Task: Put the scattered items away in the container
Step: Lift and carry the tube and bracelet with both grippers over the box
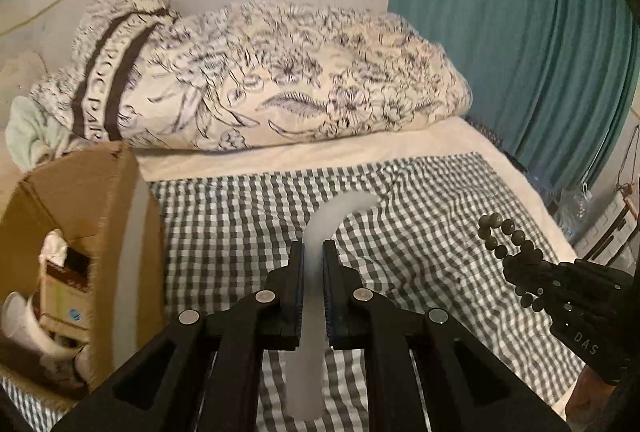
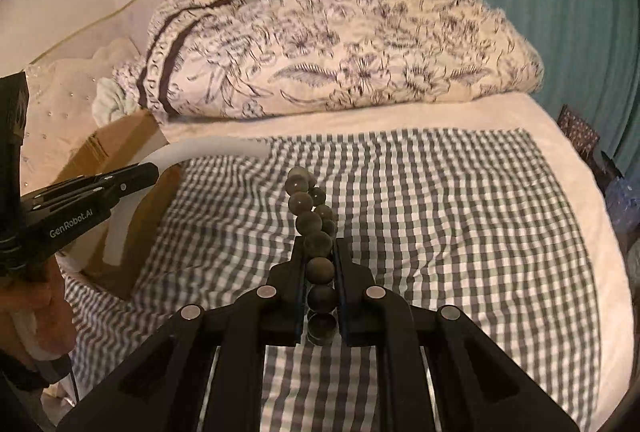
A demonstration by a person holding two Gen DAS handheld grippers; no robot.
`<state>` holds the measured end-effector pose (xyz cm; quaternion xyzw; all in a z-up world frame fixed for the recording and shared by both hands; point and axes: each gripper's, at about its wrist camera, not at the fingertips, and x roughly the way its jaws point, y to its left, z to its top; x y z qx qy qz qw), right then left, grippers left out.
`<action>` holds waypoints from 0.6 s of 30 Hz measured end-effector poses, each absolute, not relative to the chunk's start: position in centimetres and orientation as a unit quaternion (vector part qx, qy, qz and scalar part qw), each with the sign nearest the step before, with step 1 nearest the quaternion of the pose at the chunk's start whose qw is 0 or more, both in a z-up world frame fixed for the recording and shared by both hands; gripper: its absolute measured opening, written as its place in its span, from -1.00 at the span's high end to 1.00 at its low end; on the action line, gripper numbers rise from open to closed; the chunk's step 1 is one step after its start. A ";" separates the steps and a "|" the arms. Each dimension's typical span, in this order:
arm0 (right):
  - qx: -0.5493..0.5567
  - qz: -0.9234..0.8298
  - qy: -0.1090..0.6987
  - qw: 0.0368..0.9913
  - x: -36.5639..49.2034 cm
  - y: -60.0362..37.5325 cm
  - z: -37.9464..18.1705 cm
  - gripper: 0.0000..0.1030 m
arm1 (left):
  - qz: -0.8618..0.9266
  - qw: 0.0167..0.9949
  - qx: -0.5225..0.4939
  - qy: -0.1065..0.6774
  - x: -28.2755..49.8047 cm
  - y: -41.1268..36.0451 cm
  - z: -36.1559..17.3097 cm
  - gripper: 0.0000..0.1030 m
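The left claw (image 1: pixel 312 256) pinches a curved white translucent tube (image 1: pixel 320 228) between its pads, held above the checked cloth (image 1: pixel 240 216) on the bed (image 1: pixel 440 140). The right claw (image 2: pixel 318 252) is clamped on a string of dark beads (image 2: pixel 310 220), also lifted clear of the cloth. To the left stands an open cardboard box (image 1: pixel 80 184) already holding a cup and cartons. Behind lie a rolled floral duvet (image 1: pixel 280 80) and a teal curtain (image 1: pixel 520 32).

Both wrist cameras look down along their fingers, close over the checked cloth (image 1: pixel 420 232), sharing the bed (image 2: pixel 400 116).
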<state>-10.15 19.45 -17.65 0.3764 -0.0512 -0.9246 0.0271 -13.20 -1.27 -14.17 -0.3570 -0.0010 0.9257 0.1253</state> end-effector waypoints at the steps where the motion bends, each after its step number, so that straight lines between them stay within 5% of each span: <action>1: 0.373 -0.926 -0.051 0.027 -9.7 19.3 -17.2 0.77 | 0.928 0.122 -0.351 0.000 -12.5 -1.4 -13.6 0.85; 18: 0.316 -0.948 -0.035 0.016 -1.8 16.2 -10.3 0.77 | 0.949 0.089 -0.302 -0.007 -3.6 -3.2 -7.8 0.85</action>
